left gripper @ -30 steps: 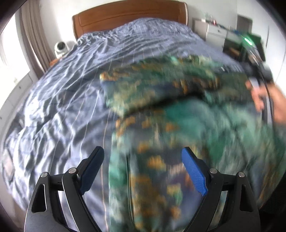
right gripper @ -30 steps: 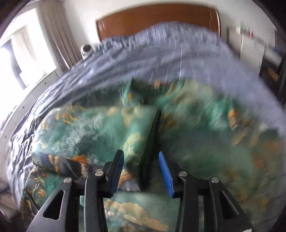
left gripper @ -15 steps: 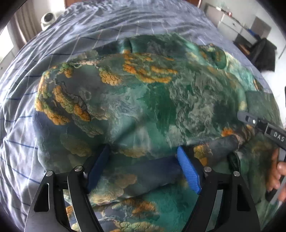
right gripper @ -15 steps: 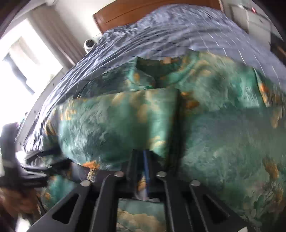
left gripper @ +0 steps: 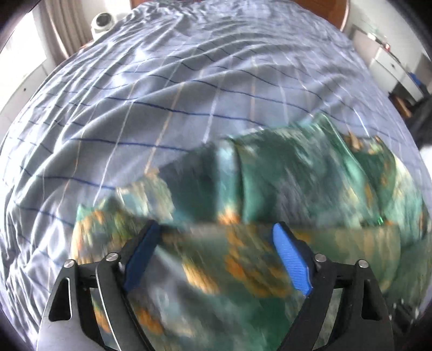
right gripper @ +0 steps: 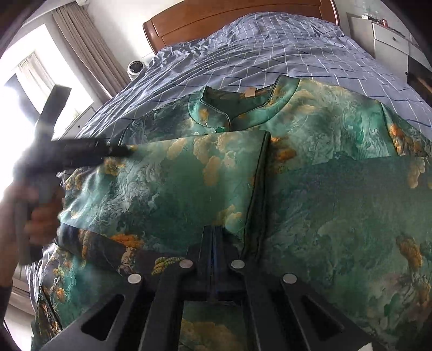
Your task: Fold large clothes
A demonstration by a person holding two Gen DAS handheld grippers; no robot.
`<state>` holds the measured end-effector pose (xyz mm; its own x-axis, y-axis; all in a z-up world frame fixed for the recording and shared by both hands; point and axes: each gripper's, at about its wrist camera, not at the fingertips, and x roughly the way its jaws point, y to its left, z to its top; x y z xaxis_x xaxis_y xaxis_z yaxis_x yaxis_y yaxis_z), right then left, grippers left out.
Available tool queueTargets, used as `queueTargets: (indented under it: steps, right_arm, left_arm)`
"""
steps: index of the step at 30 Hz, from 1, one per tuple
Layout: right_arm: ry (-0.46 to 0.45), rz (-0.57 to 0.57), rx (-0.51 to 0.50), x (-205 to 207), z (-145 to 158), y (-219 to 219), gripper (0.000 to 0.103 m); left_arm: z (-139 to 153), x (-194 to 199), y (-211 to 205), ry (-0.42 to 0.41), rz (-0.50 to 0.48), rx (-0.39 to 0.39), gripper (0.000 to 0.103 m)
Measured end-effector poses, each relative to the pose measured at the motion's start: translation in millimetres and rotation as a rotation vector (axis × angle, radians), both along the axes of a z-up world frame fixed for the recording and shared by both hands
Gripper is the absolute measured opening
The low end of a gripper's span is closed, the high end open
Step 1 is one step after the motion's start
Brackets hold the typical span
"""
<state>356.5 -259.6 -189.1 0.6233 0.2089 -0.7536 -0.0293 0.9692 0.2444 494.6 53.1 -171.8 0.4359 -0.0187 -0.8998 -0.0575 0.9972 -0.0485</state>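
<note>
A large green garment (right gripper: 324, 167) with orange and blue cloud patterns lies on the bed, collar toward the headboard, with both sleeves folded across its front. My right gripper (right gripper: 214, 237) is shut on the lower edge of the folded left sleeve panel (right gripper: 175, 183). My left gripper (left gripper: 216, 237) is open, its blue pads over the blurred garment (left gripper: 243, 243), holding nothing. The left gripper also shows in the right wrist view (right gripper: 81, 154), above the garment's left edge.
The bed (right gripper: 270, 54) has a blue-grey checked cover and a wooden headboard (right gripper: 216, 16). A small white camera (right gripper: 135, 67) sits by the curtain at the left. White drawers (right gripper: 388, 46) stand at the right.
My left gripper has lifted and swung away from the garment's fold, still open. My right gripper stays shut on the sleeve edge, and the sleeve panel now lies flat.
</note>
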Motion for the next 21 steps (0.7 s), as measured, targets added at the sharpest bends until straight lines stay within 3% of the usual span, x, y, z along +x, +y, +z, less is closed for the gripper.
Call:
queueTargets:
  steps: [5, 14, 18, 19, 20, 21]
  right_arm:
    - [-0.006, -0.002, -0.008, -1, 0, 1, 0.000]
    - [0.016, -0.024, -0.068, -3, 8, 9, 0.000]
    - [0.025, -0.053, -0.062, -25, 27, 12, 0.003]
    - [0.017, -0.057, -0.062, -35, 34, 13, 0.011]
    - [0.011, -0.054, -0.067, -48, 40, 14, 0.030]
    - [0.009, -0.051, -0.077, -59, 44, 15, 0.040]
  left_arm:
    - [-7, -20, 4, -0.004, -0.035, -0.036, 0.090]
    - [5, -158, 0, -0.065, -0.159, -0.007, 0.089]
    - [24, -220, -3, -0.082, -0.216, -0.017, 0.090]
    - [28, -235, -6, -0.095, -0.234, -0.017, 0.092]
    - [32, -256, -7, -0.115, -0.246, -0.004, 0.094]
    - [35, -272, -8, -0.133, -0.253, 0.008, 0.096]
